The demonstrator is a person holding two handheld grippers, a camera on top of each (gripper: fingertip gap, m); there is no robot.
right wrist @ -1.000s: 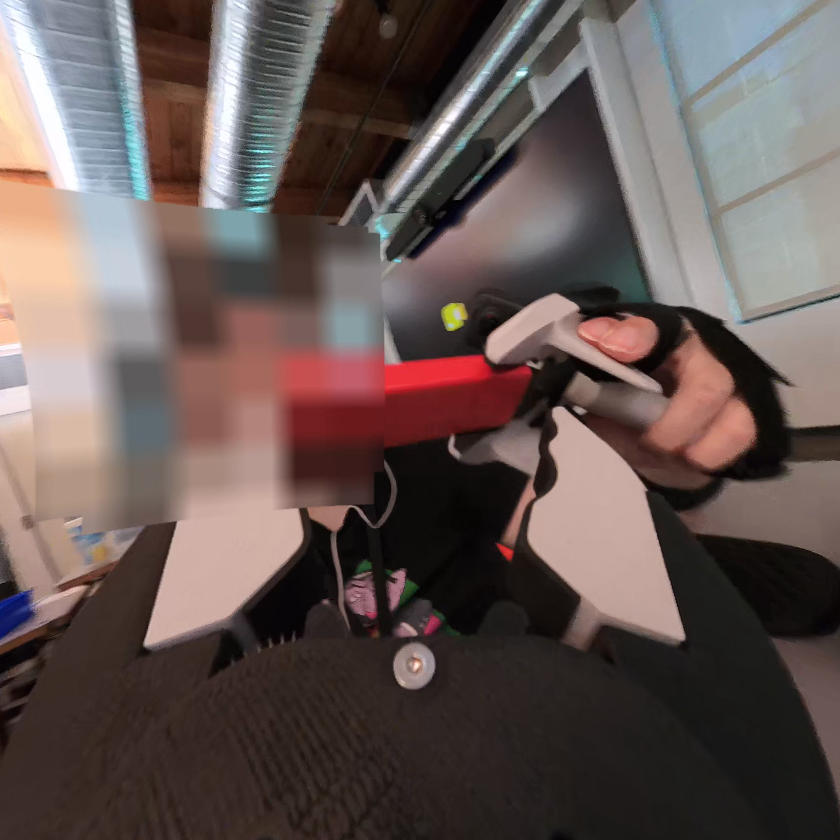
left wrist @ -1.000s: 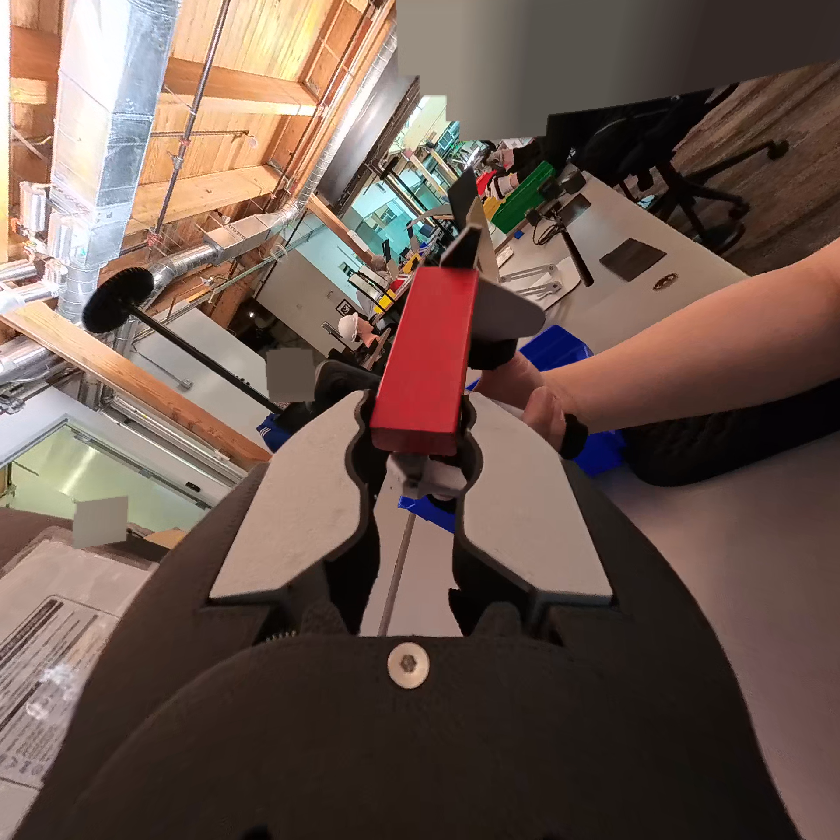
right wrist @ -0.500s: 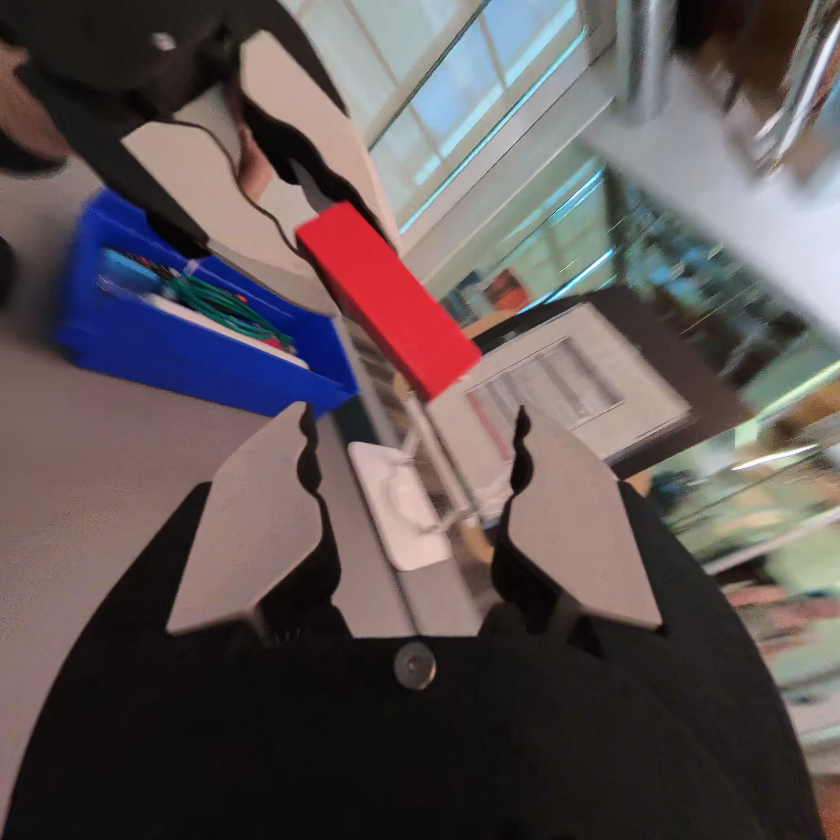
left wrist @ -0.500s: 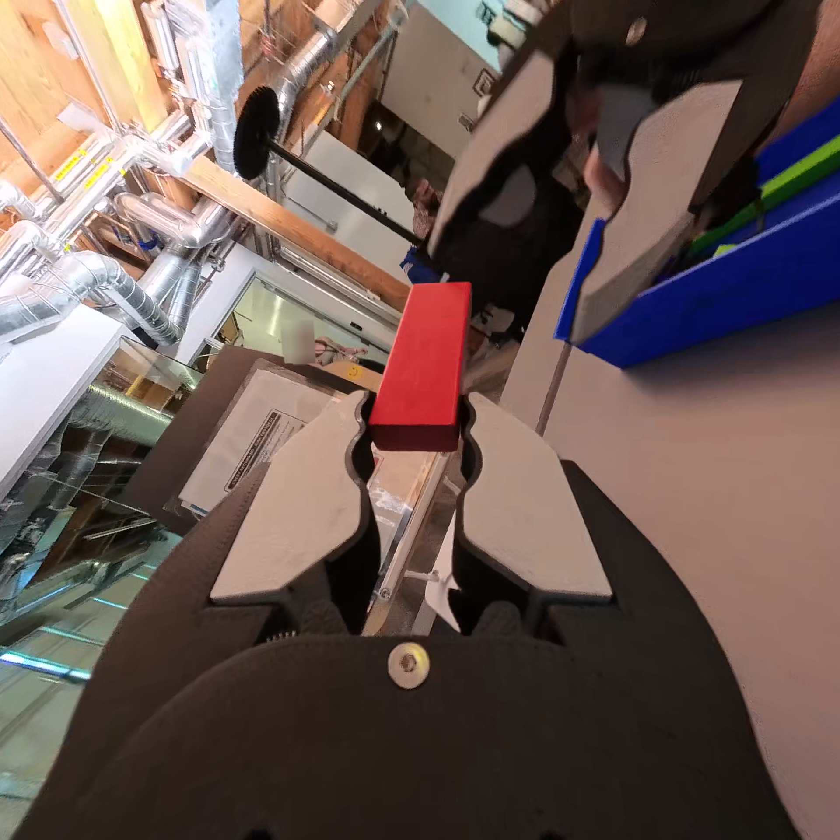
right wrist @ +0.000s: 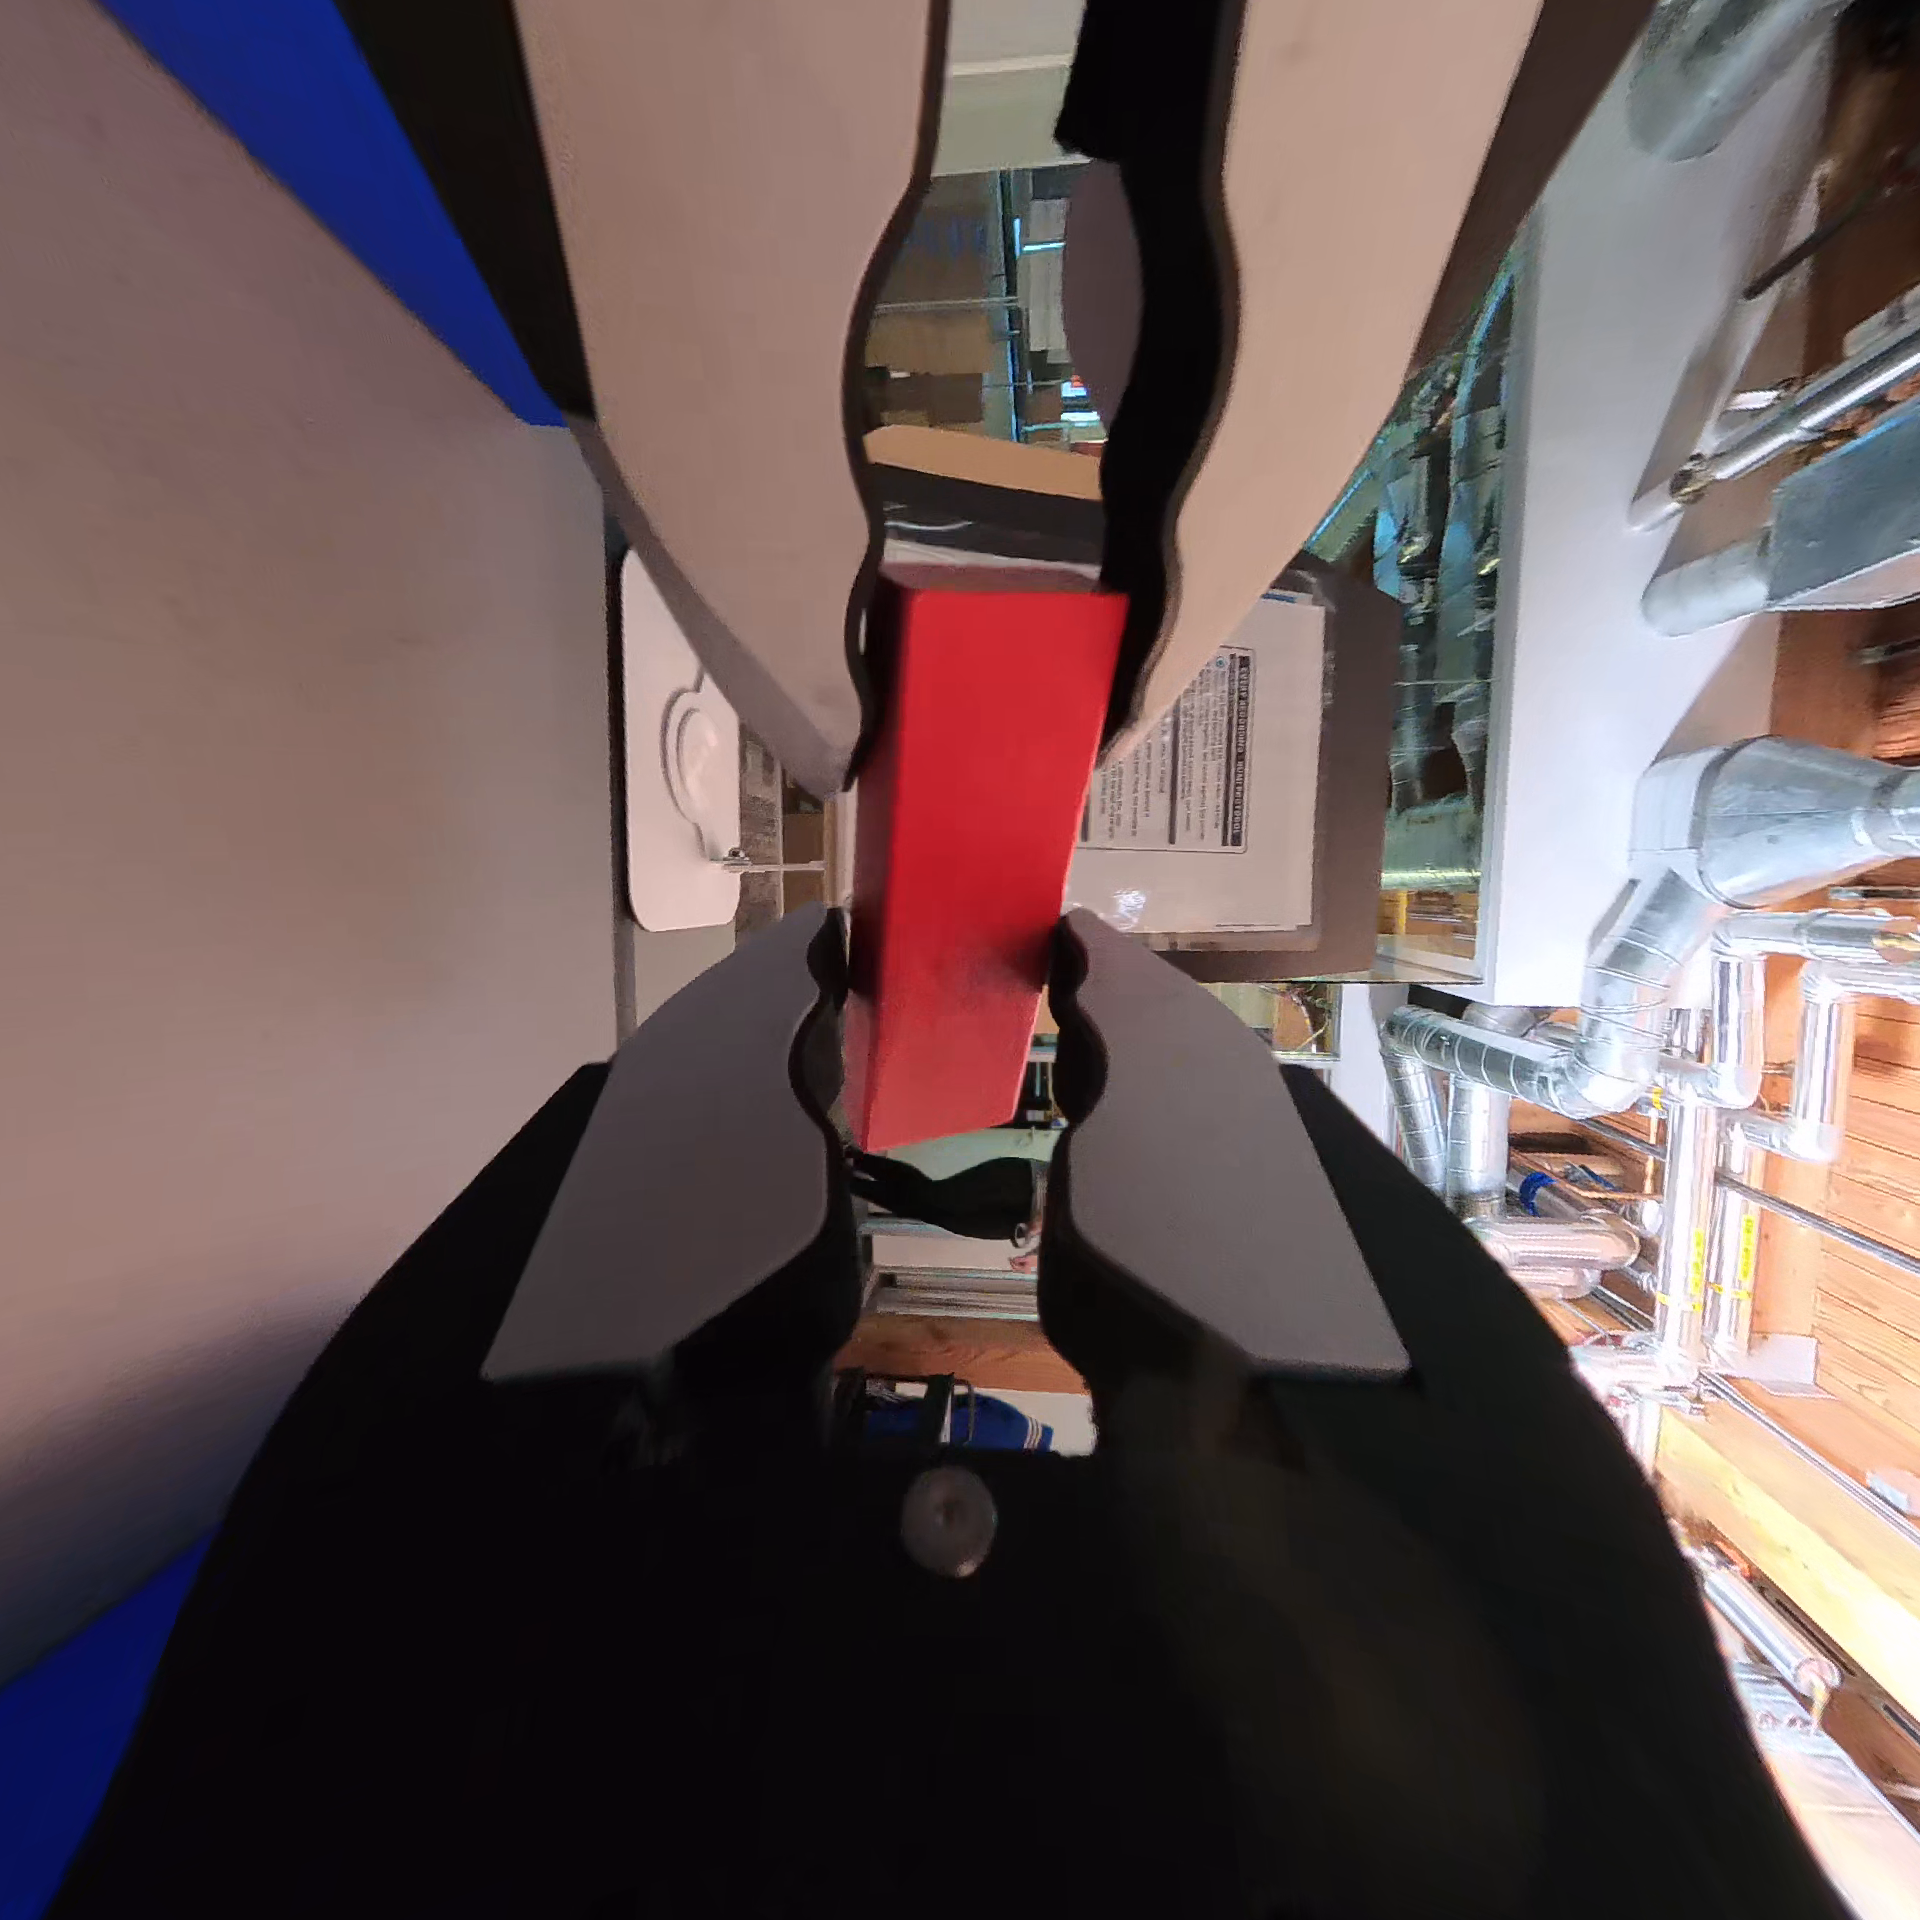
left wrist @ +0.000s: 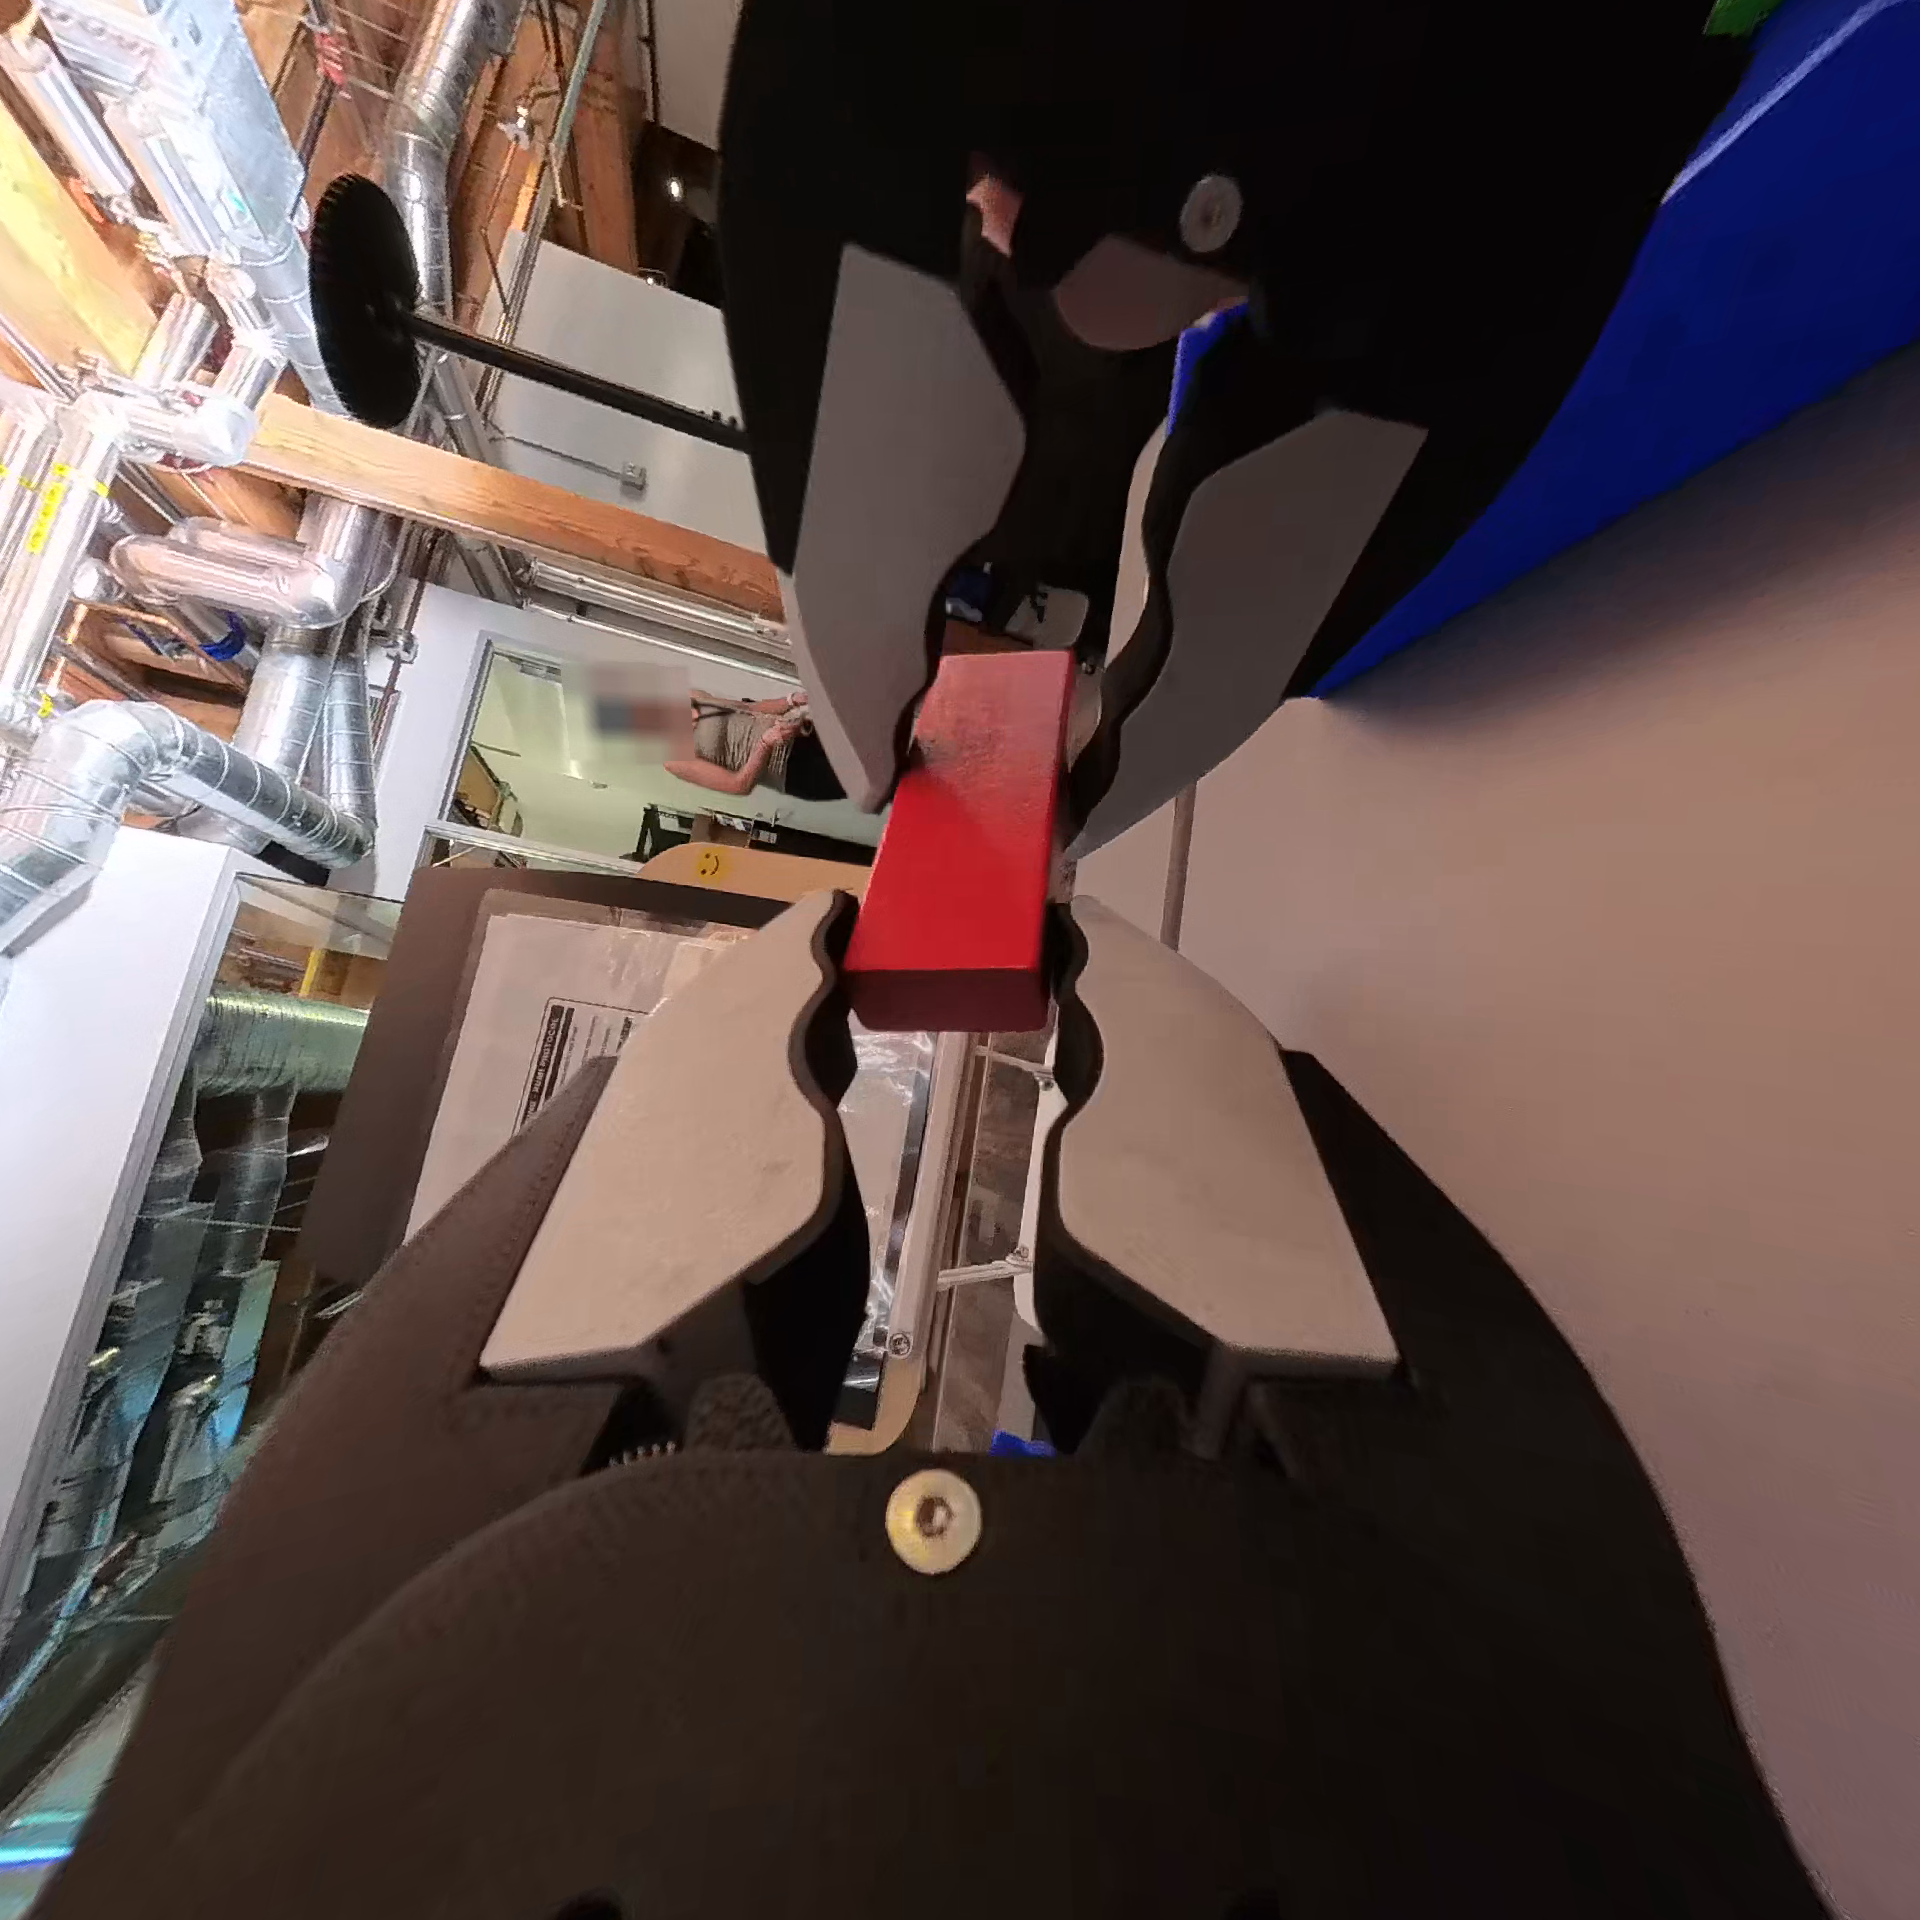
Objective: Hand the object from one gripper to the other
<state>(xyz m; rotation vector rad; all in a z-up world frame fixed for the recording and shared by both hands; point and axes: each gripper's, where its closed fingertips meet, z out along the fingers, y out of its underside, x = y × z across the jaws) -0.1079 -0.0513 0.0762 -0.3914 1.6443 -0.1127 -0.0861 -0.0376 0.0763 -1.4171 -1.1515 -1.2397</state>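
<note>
Sitting at the middle of the hand-over, with the red rectangular wooden block bridging both sets of tongs in mid-air, centre of the frame in each view. Left tongs pressing together on the near end of the block, pads touching both of its long sides. Right tongs reaching in over the other end; in the right wrist view, fingers sitting snug against the block's two sides, narrowed to the block's width and seemingly clamping it, though whether bearing real pressure is hard to tell. In the left wrist view, upper centre, one finger of the right tongs touching the block's left edge, the other lying close at the right edge. Judging the next move: confirming a firm squeeze from the right tongs, then easing the left tongs apart and drawing them back along the block's length without twisting it. Risking a slip or tilt if releasing before the far grip is firm. Grey table filling the right of the left wrist view, blue plastic bin at upper right.
</note>
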